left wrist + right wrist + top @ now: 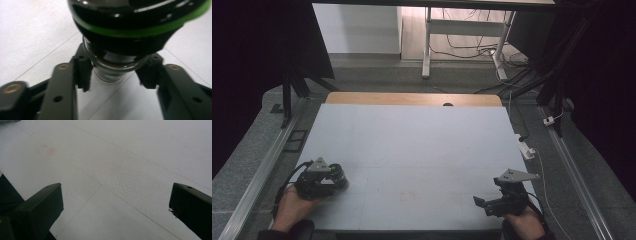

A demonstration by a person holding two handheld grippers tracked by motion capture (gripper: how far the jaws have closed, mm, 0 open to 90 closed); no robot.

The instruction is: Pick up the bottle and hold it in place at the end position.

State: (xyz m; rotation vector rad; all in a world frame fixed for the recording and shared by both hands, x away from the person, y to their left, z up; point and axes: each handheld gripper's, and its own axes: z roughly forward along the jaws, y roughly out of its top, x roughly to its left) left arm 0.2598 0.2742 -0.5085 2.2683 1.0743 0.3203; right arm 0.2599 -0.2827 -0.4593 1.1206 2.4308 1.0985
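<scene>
A small clear glass container with a wide black cap and a green band [130,20] sits at the front left of the white table [412,145]. My left gripper [113,75] is shut on it, and both black pads press on the glass part just below the cap. In the high view the left gripper [337,179] lies low on the table in a hand, with the dark capped container [340,175] at its tips. My right gripper [480,203] rests near the front right corner. Its jaws [116,200] stand wide apart over bare table, with nothing between them.
A faint reddish square mark [45,150] shows on the table ahead of the right gripper. A wooden strip [412,98] borders the far edge. A white adapter with a cable [527,150] lies at the right edge. Metal rails [262,170] flank the table, with cables on the floor beyond.
</scene>
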